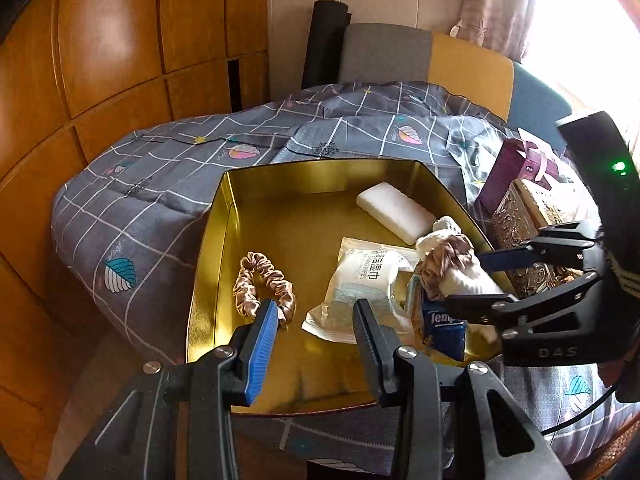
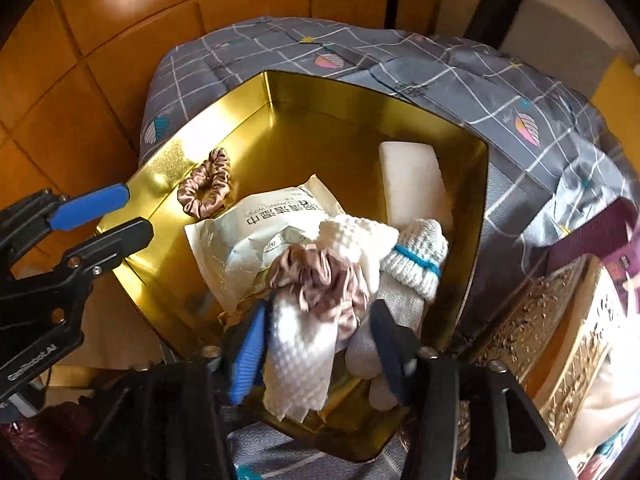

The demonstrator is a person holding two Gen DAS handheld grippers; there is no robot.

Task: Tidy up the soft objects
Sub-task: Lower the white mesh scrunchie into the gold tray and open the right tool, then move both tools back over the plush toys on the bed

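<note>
The gold tin (image 1: 224, 216) sits on a grey checked quilt (image 1: 160, 168), its far left floor bare. The left gripper (image 1: 316, 320) hangs released over the near rim, just beside a pink scrunchie (image 1: 262, 284) and a wipes packet (image 1: 360, 276). The right gripper (image 2: 320, 344) is clenched on a white cloth (image 2: 304, 356) ringed by another scrunchie (image 2: 320, 280), above the tin's crowded right corner, near a white block (image 2: 412, 184) and a sock (image 2: 416, 256).

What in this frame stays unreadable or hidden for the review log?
- Blue Tempo pack: left wrist view, mostly behind the right tool.
- Right tool's grip: whether it pinches white cloth or just brackets it.
- Wipes packet print: too small.
- Window area: overexposed.
</note>
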